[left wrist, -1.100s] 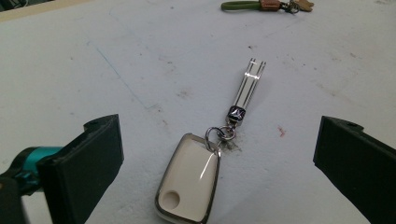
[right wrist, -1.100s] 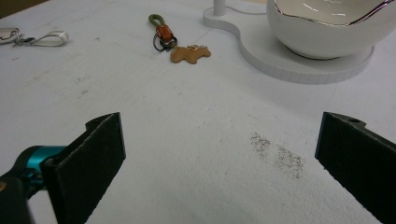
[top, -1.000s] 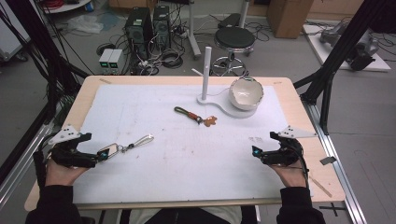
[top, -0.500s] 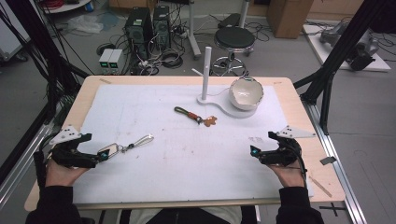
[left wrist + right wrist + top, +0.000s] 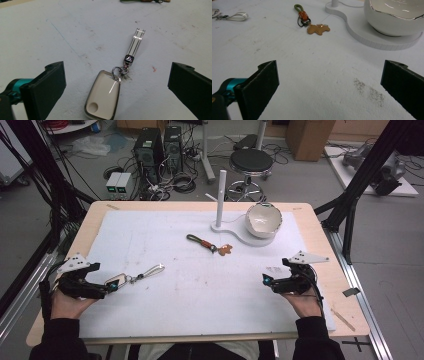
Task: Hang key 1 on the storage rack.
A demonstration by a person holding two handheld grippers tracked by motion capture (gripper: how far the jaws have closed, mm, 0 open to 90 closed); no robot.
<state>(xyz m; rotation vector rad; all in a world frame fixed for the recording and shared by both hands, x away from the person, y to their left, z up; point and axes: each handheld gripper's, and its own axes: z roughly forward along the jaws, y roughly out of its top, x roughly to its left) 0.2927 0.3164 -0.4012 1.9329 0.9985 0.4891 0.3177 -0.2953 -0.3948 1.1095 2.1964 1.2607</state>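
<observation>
On the counter (image 5: 200, 315), near its left edge: the key fob (image 5: 103, 96) is lying flat between the wide-apart jaws of the left tool (image 5: 115, 87), touched by neither.
Fob's attachments: a ring and a silver strap (image 5: 135, 45) are trailing away from the fob toward the counter's middle.
Step in hand: the left tool seems to be lining up for a grasp on the fob; nothing is being held yet.
Next move: likely easing forward and low, then closing across the fob's narrow sides, since it is thin and smooth and may slip.
Right tool (image 5: 329, 87): spread wide, holding nothing, resting near the right edge.
Other things: a keychain with a green loop (image 5: 207, 243) is lying mid-counter; a white bowl (image 5: 263, 219) is sitting on a white stand (image 5: 220, 190) at the far side.
In the way: nothing is crowding the fob.
</observation>
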